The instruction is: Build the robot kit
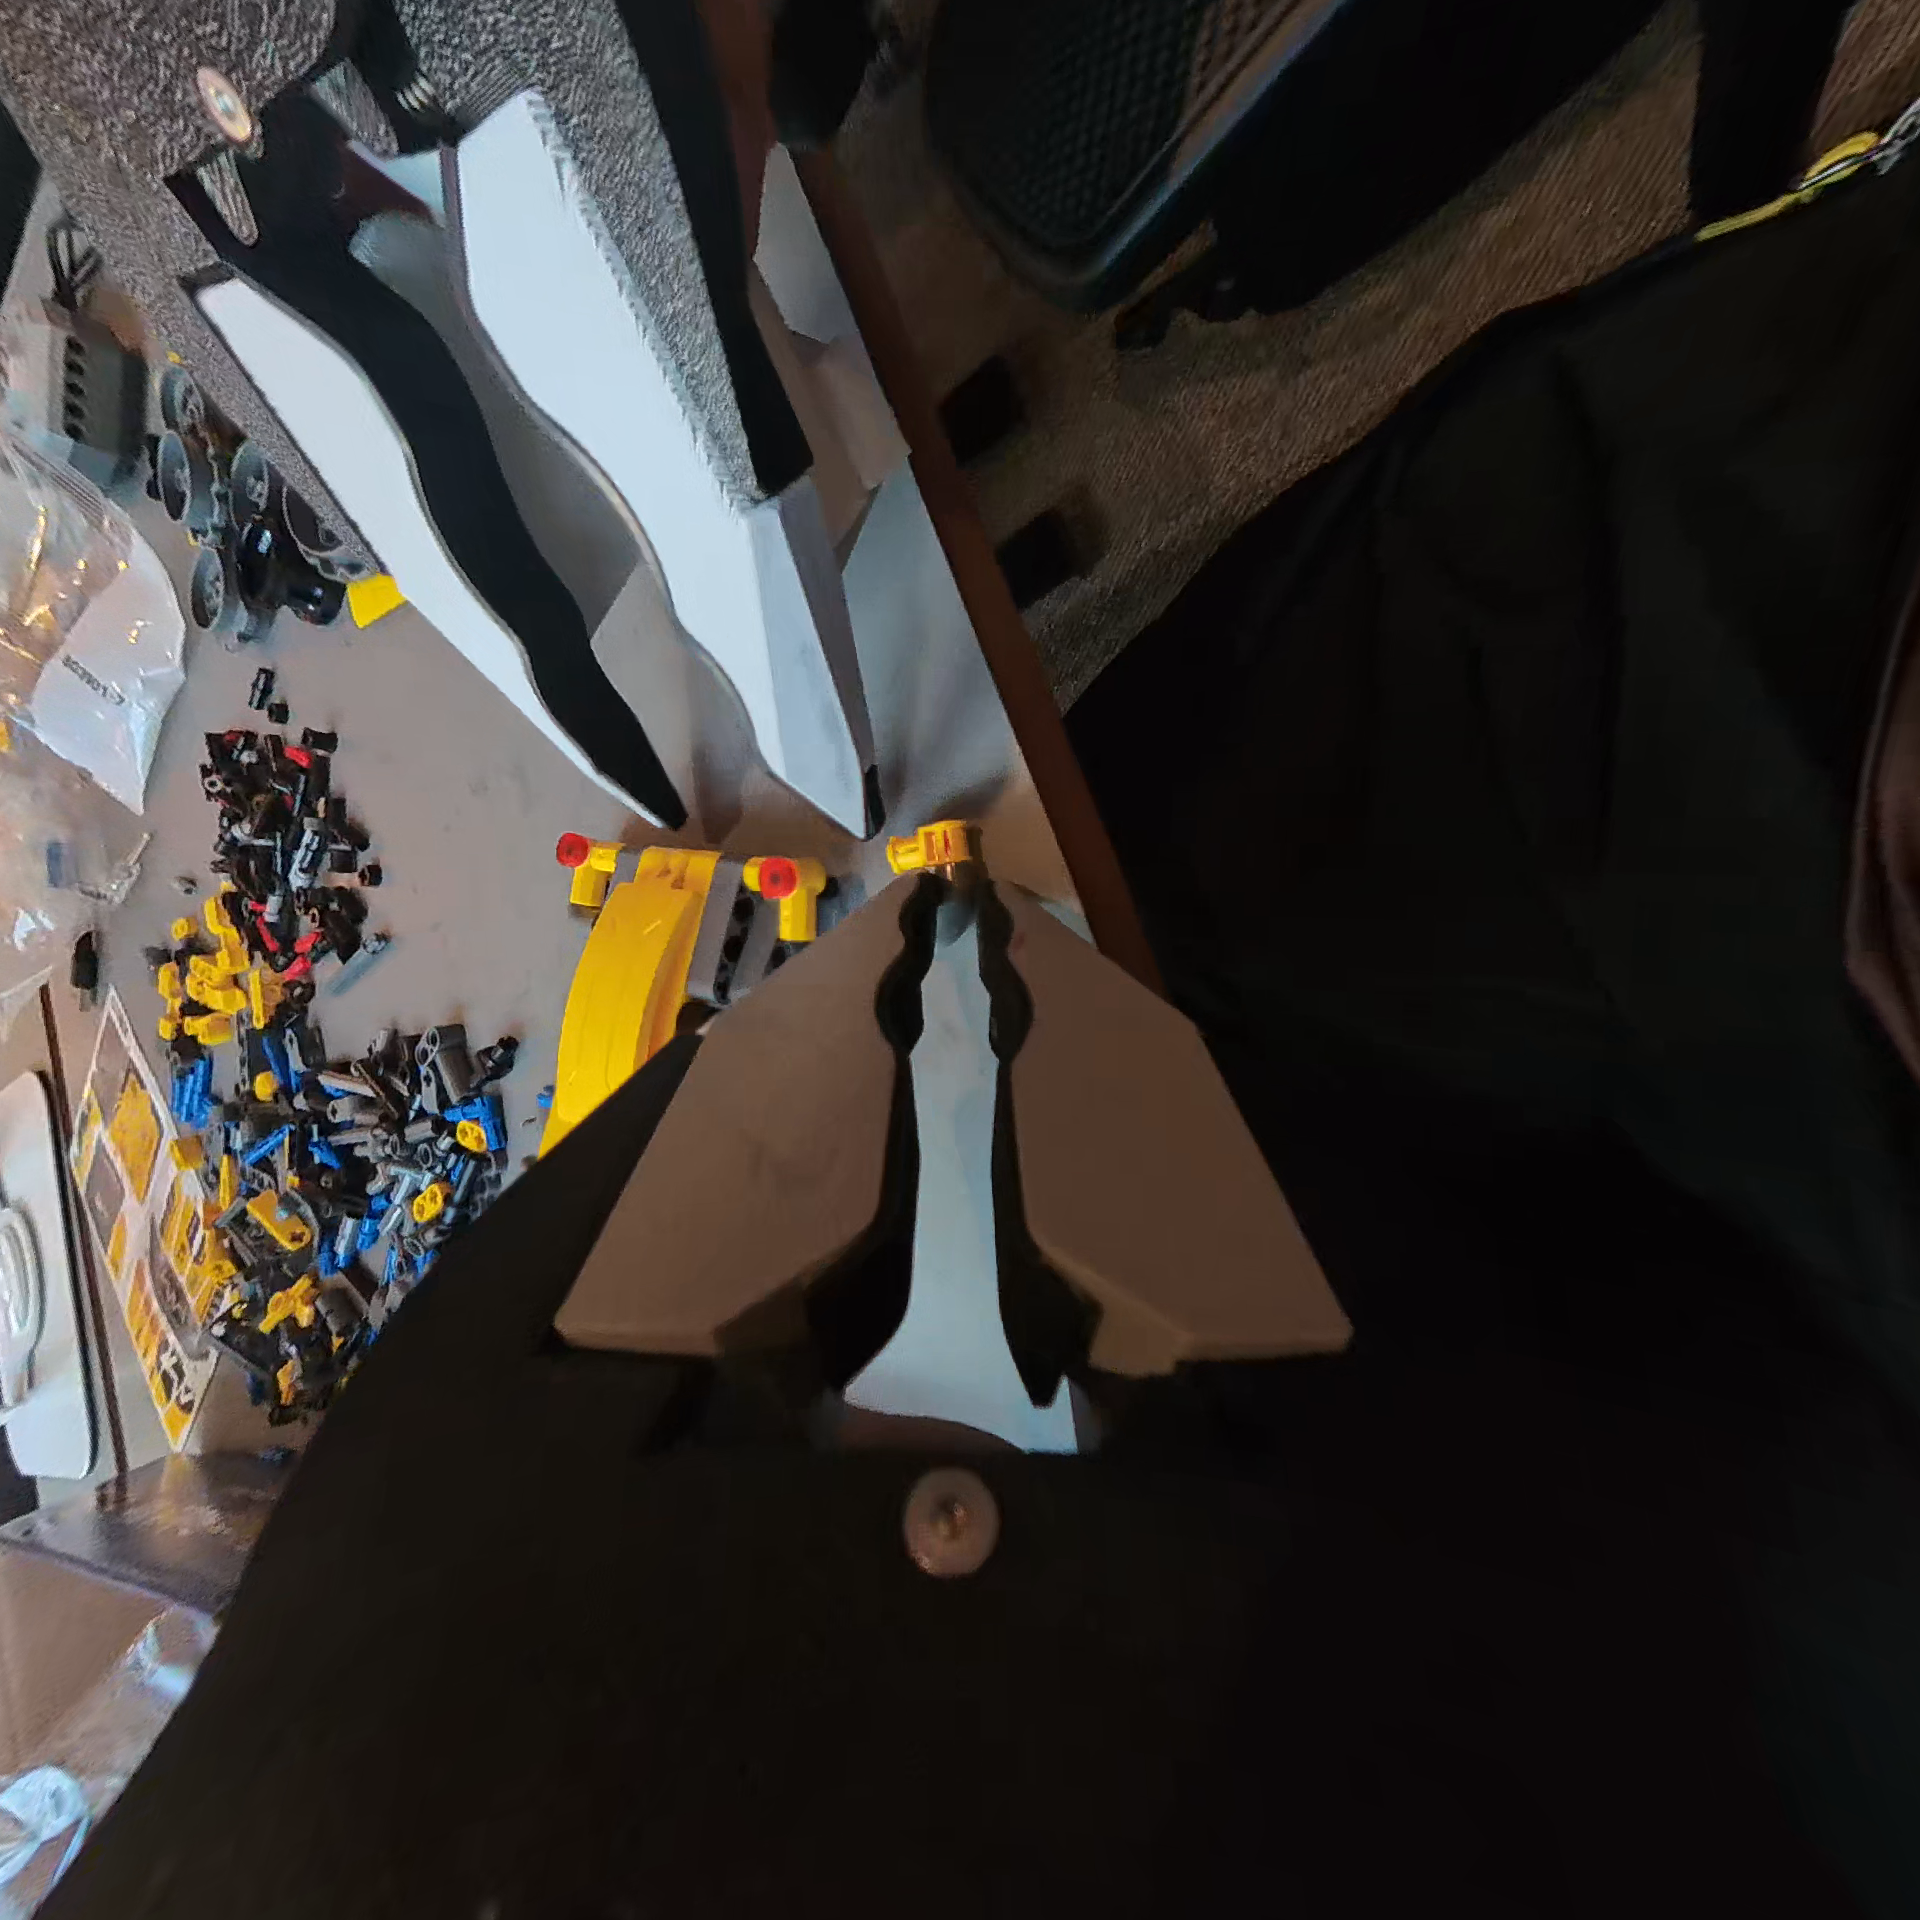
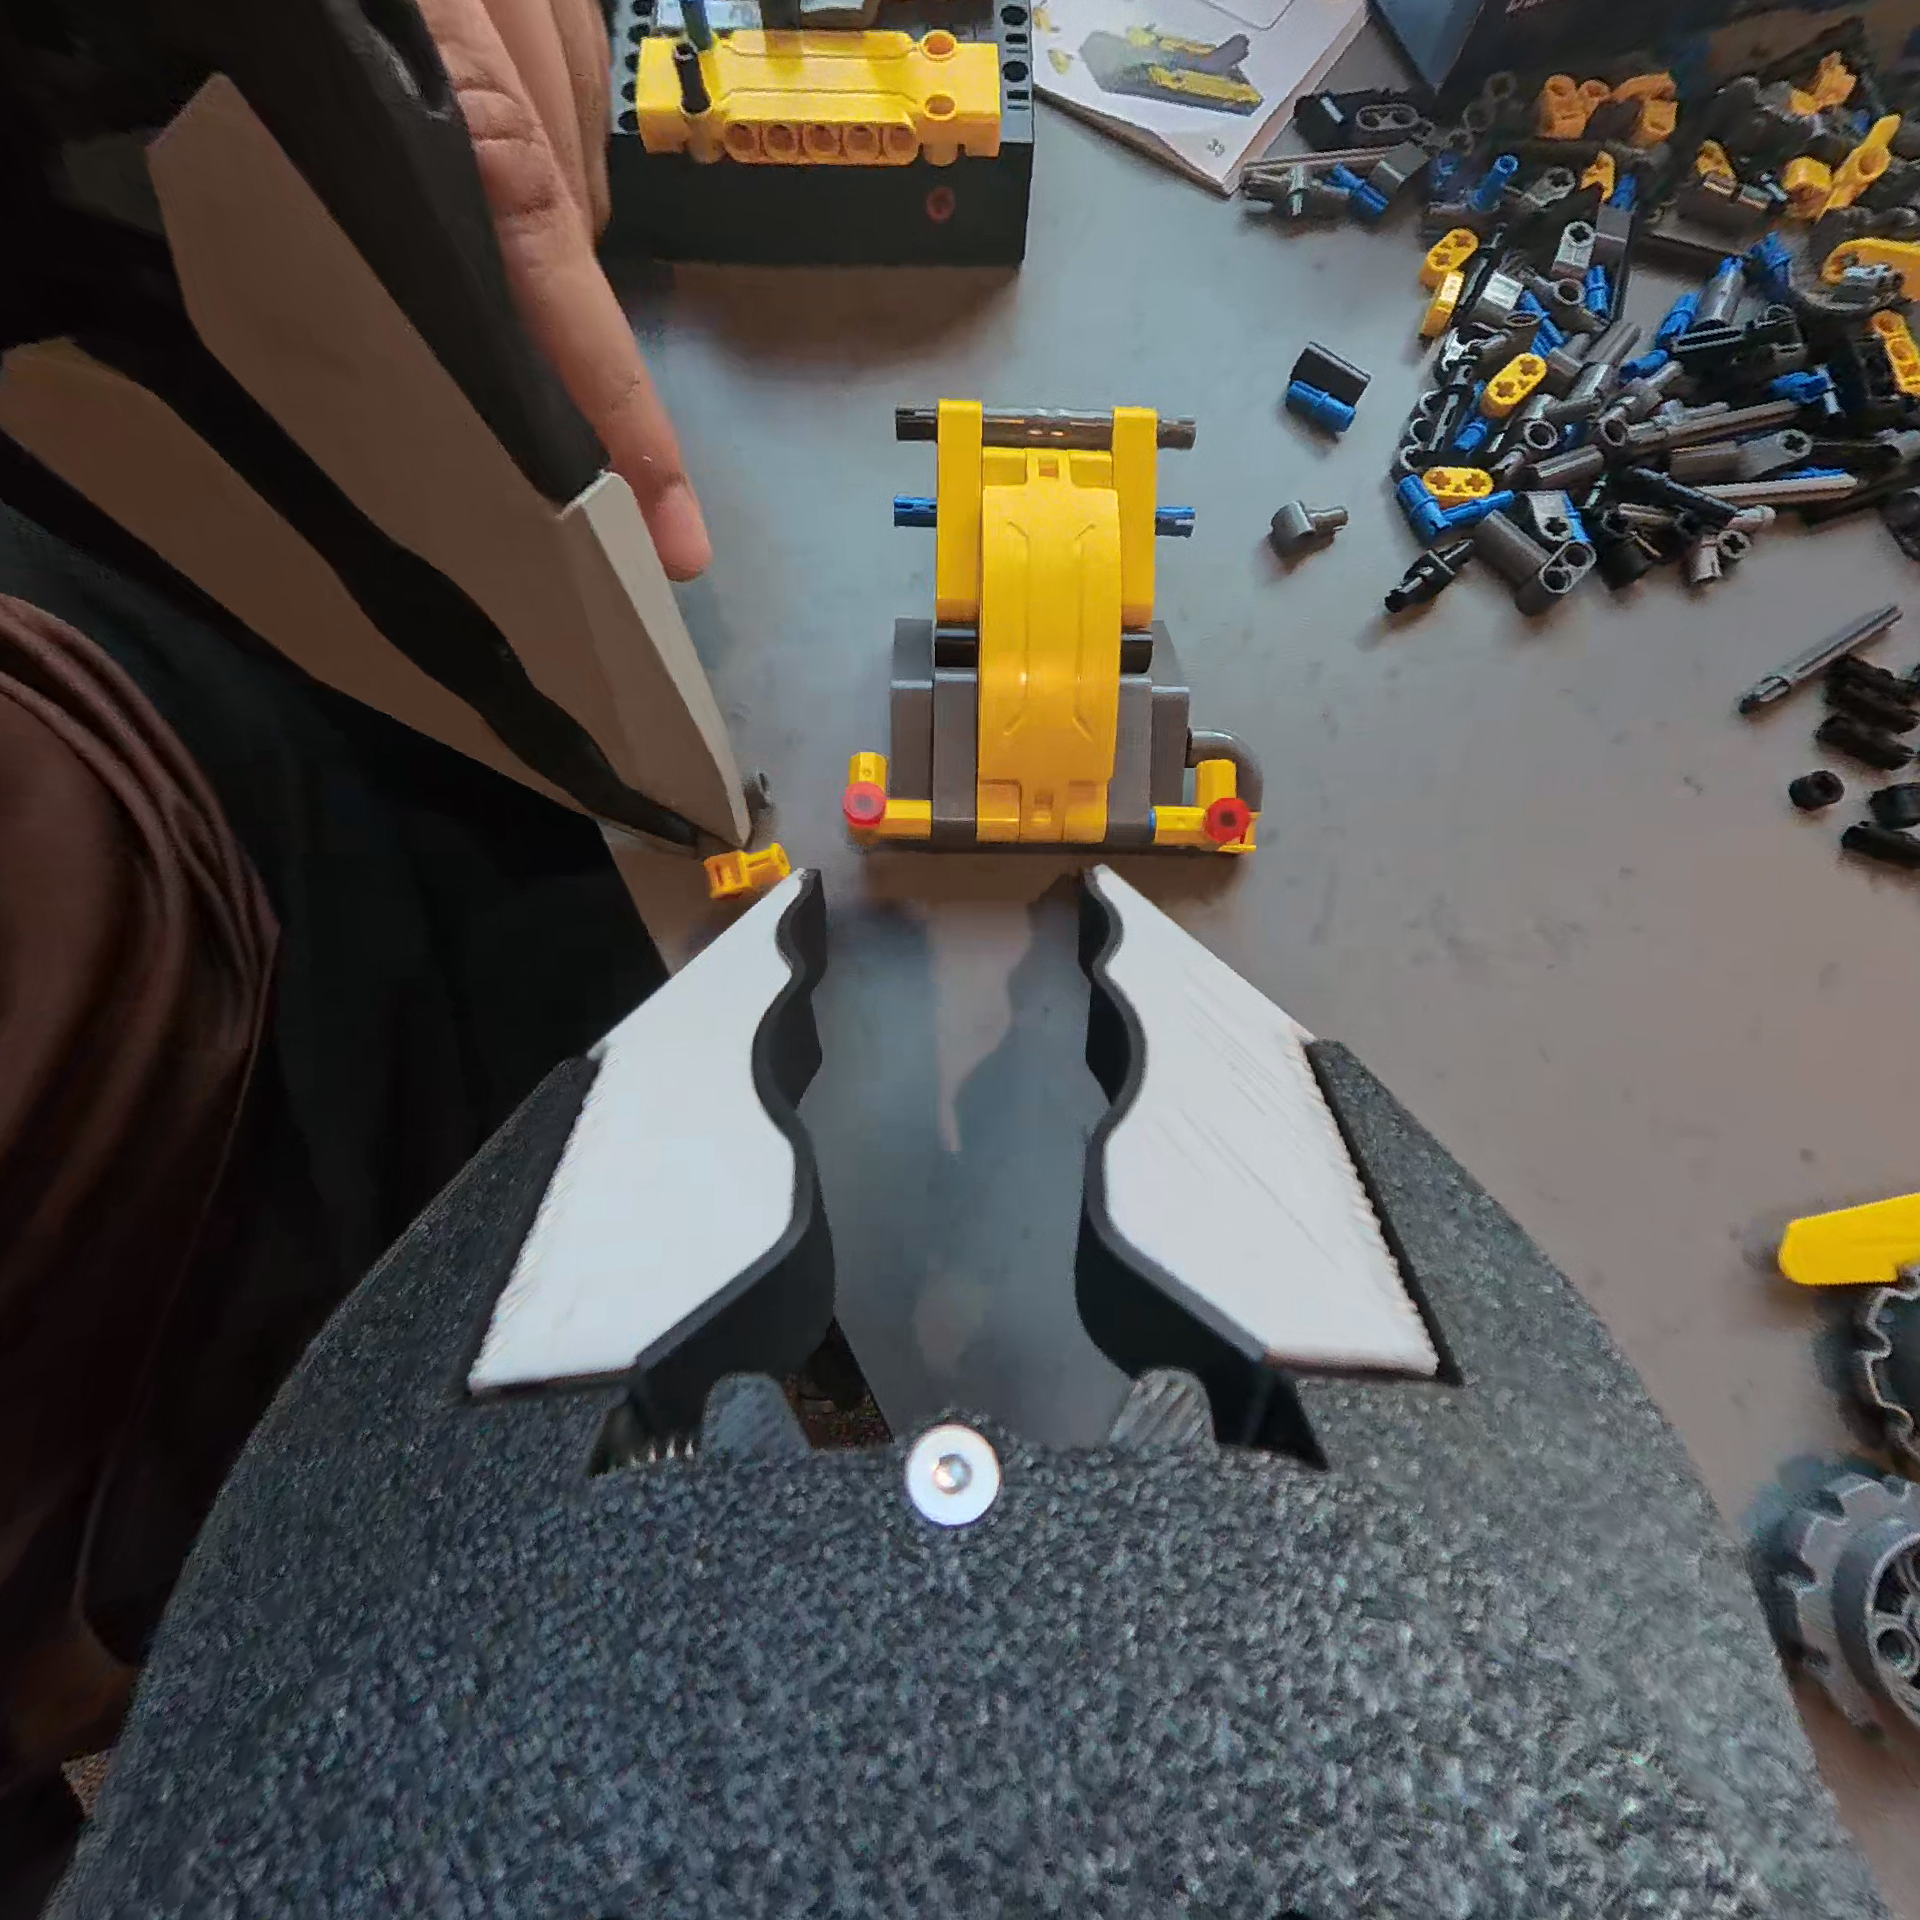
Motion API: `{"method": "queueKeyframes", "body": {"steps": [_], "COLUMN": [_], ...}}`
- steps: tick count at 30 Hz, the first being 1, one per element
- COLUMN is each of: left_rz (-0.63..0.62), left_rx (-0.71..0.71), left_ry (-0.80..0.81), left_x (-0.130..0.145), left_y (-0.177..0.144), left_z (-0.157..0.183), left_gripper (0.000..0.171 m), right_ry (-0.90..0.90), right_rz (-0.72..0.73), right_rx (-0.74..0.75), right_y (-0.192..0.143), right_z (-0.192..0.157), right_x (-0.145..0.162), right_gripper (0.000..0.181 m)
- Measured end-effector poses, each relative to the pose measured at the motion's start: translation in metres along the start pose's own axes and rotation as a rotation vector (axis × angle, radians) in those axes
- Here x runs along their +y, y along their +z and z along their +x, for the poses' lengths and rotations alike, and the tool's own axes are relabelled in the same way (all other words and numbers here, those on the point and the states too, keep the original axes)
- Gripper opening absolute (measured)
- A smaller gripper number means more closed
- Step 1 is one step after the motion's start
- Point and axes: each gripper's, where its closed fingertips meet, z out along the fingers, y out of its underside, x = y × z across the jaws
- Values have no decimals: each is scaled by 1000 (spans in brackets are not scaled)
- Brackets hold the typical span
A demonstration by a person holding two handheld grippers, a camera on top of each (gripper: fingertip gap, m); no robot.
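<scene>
My left gripper (image 1: 953, 883) is nearly closed, pinching the end of a small yellow connector (image 1: 928, 847) at the table's near edge. In the right wrist view this gripper (image 2: 717, 831) comes in from the upper left, its tips touching the connector (image 2: 746, 871) on the table. My right gripper (image 2: 945, 883) is open and empty, its tips just short of a yellow and grey brick assembly (image 2: 1049, 665) with red studs at both front corners. In the left wrist view the right gripper (image 1: 774, 826) reaches down from the top toward the same assembly (image 1: 634, 966).
A pile of small black, blue and yellow parts (image 2: 1662, 364) lies to the right. A black and yellow block build (image 2: 821, 135) and a booklet (image 2: 1174, 83) sit at the back. Grey wheels (image 2: 1860, 1600) lie front right. A hand (image 2: 551, 260) holds the left gripper. The table edge (image 1: 987, 582) is close.
</scene>
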Motion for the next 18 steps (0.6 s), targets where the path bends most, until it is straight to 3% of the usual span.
{"method": "queueKeyframes", "body": {"steps": [6, 8, 10, 11, 15, 18], "left_rz": [17, 12, 6, 2, 4, -6], "left_rx": [16, 15, 10, 7, 7, 18], "left_ry": [-67, -48, -34, -25, 21, 48], "left_x": [7, 8, 8, 9, 9, 9], "left_y": [2, 1, 1, 1, 1, 1], "left_z": [-8, -8, -8, -9, -8, -8], "left_gripper": [5, 4, 4, 5, 4, 4], "right_ry": [27, 12, -29, -47, -6, 12], "right_rz": [116, 126, 116, 108, 140, 147], "right_rx": [-28, -54, -25, -2, 4, -83], "right_y": [-17, -16, -15, -15, -17, -16], "right_z": [2, -3, -2, 0, 4, -6], "right_x": [-17, -19, -18, -17, -23, -25], "right_gripper": [48, 38, 13, 17, 61, 73]}}
